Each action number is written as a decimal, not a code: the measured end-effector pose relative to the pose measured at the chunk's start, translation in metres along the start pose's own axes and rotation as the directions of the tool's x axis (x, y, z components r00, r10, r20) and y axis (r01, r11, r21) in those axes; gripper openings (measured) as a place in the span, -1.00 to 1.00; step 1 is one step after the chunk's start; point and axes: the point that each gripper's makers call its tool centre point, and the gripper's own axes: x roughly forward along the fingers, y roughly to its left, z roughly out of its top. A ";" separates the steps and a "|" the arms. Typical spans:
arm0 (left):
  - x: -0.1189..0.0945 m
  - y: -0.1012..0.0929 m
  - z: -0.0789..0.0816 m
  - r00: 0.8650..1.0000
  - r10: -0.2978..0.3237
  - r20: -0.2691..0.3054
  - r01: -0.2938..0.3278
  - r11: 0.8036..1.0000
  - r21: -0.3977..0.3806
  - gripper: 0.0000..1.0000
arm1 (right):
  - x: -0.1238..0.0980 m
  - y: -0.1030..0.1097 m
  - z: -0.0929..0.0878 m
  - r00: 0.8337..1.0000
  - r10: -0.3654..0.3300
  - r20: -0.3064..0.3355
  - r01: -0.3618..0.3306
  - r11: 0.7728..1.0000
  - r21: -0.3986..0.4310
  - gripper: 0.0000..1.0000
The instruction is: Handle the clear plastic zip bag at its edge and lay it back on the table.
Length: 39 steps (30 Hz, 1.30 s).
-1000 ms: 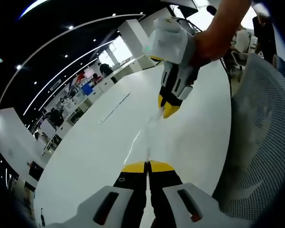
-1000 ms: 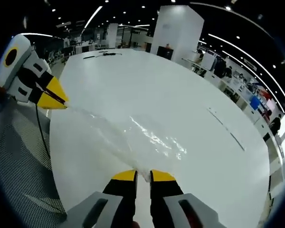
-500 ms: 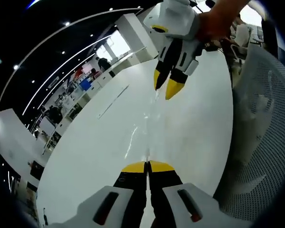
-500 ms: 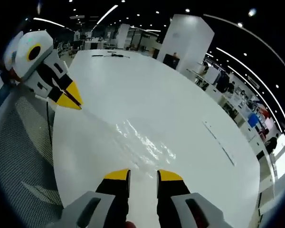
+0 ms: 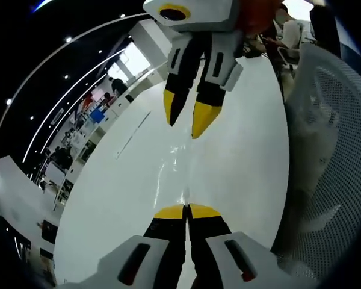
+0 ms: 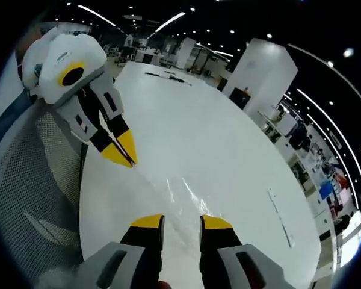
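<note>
Left gripper view puts our left gripper (image 5: 186, 211) at 6 o'clock, yellow tips pressed together on the near edge of the bag (image 5: 180, 165). Just past them the bag runs toward 12 o'clock as a faint glossy strip over the table (image 5: 108, 198). Beyond it, at 12 o'clock, our right gripper (image 5: 186, 117) hangs with tips spread, holding nothing.

From the right gripper view, the spread jaws rise at 6 o'clock with the crinkled bag (image 6: 183, 198) just ahead, lying on the white top. At 10 o'clock the left gripper (image 6: 127, 158) points down to the bag's edge.

We judge the main risk to be the one-sided hold: if we lift or pull with the left, the film may drag, fold over itself or slide toward the table edge by the mesh chair (image 6: 36, 174). A quick release could also let it cling to the tips. Whether the far end lies fully flat, we cannot tell.
</note>
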 end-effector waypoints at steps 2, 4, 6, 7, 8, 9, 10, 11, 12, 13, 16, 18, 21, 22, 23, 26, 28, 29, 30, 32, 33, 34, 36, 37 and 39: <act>0.001 0.000 0.000 1.000 -0.004 0.000 0.004 1.000 0.008 -1.00 | 0.002 0.005 0.005 1.000 0.015 0.005 -0.015 1.000 -0.006 -0.61; 0.001 0.000 0.001 1.000 -0.004 0.001 0.004 1.000 0.008 -1.00 | 0.003 0.010 0.009 1.000 0.027 0.007 -0.027 0.999 -0.022 -0.62; 0.001 0.000 0.002 1.000 -0.004 0.002 0.004 1.000 0.009 -1.00 | 0.003 0.013 0.012 0.999 0.034 0.005 -0.034 0.999 -0.038 -0.62; 0.001 0.001 0.003 1.000 -0.004 0.002 0.004 1.000 0.008 -1.00 | 0.004 0.014 0.012 0.999 0.040 0.005 -0.040 0.998 -0.043 -0.62; 0.001 0.001 0.003 1.000 -0.004 0.002 0.004 1.000 0.008 -1.00 | 0.005 0.015 0.013 0.999 0.044 0.005 -0.044 0.998 -0.045 -0.62; 0.001 0.000 0.004 1.000 -0.005 0.002 0.005 1.000 0.008 -1.00 | 0.005 0.016 0.014 0.999 0.049 0.004 -0.049 0.998 -0.048 -0.62; 0.001 0.000 0.004 1.000 -0.006 0.003 0.006 1.000 0.007 -1.00 | 0.006 0.017 0.015 0.999 0.053 0.004 -0.052 0.997 -0.051 -0.63; 0.002 0.000 0.005 1.000 -0.008 0.003 0.008 1.000 0.007 -1.00 | 0.006 0.018 0.016 0.998 0.057 0.006 -0.057 0.997 -0.053 -0.63; 0.002 0.000 0.005 1.000 -0.008 0.003 0.008 1.000 0.008 -1.00 | 0.007 0.018 0.017 0.998 0.060 0.008 -0.059 0.997 -0.054 -0.63; 0.003 0.000 0.005 1.000 -0.010 0.003 0.010 1.000 0.010 -1.00 | 0.008 0.019 0.018 0.998 0.064 0.009 -0.063 0.996 -0.056 -0.63; 0.003 -0.001 0.006 1.000 -0.014 0.005 0.014 1.000 0.015 -1.00 | 0.010 0.021 0.020 0.997 0.074 0.011 -0.073 0.995 -0.065 -0.64; 0.004 -0.001 0.006 1.000 -0.018 0.005 0.018 1.000 0.014 -1.00 | 0.011 0.023 0.022 0.997 0.078 0.012 -0.077 0.995 -0.070 -0.65; 0.005 -0.001 0.007 1.000 -0.021 0.007 0.021 1.000 0.018 -1.00 | 0.013 0.025 0.024 0.996 0.087 0.016 -0.086 0.994 -0.073 -0.66; 0.005 -0.002 0.008 1.000 -0.023 0.008 0.023 1.000 0.020 -1.00 | 0.014 0.026 0.025 0.996 0.093 0.015 -0.091 0.993 -0.077 -0.67; 0.005 -0.002 0.007 1.000 -0.024 0.007 0.024 0.999 0.023 -1.00 | 0.015 0.027 0.025 0.995 0.096 0.014 -0.095 0.992 -0.080 -0.67; 0.006 -0.002 0.009 1.000 -0.028 0.008 0.028 0.999 0.027 -1.00 | 0.017 0.030 0.026 0.994 0.105 0.011 -0.104 0.990 -0.094 -0.68; 0.006 -0.003 0.010 0.999 -0.031 0.007 0.031 0.999 0.032 -1.00 | 0.018 0.032 0.027 0.994 0.112 0.006 -0.111 0.988 -0.104 -0.69; 0.006 -0.003 0.010 0.999 -0.032 0.006 0.032 0.999 0.033 -1.00 | 0.019 0.032 0.027 0.994 0.113 0.006 -0.112 0.988 -0.107 -0.70; 0.006 -0.004 0.010 0.999 -0.032 0.006 0.032 0.999 0.034 -1.00 | 0.020 0.032 0.026 0.993 0.115 0.006 -0.114 0.988 -0.109 -0.71; 0.006 -0.004 0.010 0.999 -0.033 0.006 0.033 0.999 0.036 -1.00 | 0.020 0.033 0.027 0.993 0.119 0.008 -0.118 0.986 -0.114 -0.76; 0.006 -0.006 0.010 0.999 -0.037 0.007 0.037 0.999 0.039 -1.00 | 0.019 0.035 0.028 0.992 0.124 0.009 -0.122 0.985 -0.125 -0.80; 0.006 -0.006 0.011 0.999 -0.038 0.008 0.038 0.998 0.044 -1.00 | 0.018 0.036 0.029 0.992 0.128 0.007 -0.126 0.983 -0.132 -0.82; 0.006 -0.007 0.012 0.999 -0.042 0.008 0.041 0.998 0.051 -1.00 | 0.020 0.037 0.028 0.991 0.134 0.000 -0.133 0.981 -0.143 -0.82; 0.007 -0.008 0.011 0.999 -0.044 0.008 0.043 0.998 0.055 -1.00 | 0.021 0.039 0.028 0.990 0.139 -0.005 -0.138 0.979 -0.152 -0.83; 0.007 -0.008 0.012 0.999 -0.046 0.008 0.045 0.997 0.057 -1.00 | 0.021 0.041 0.028 0.989 0.147 -0.010 -0.147 0.975 -0.167 -0.84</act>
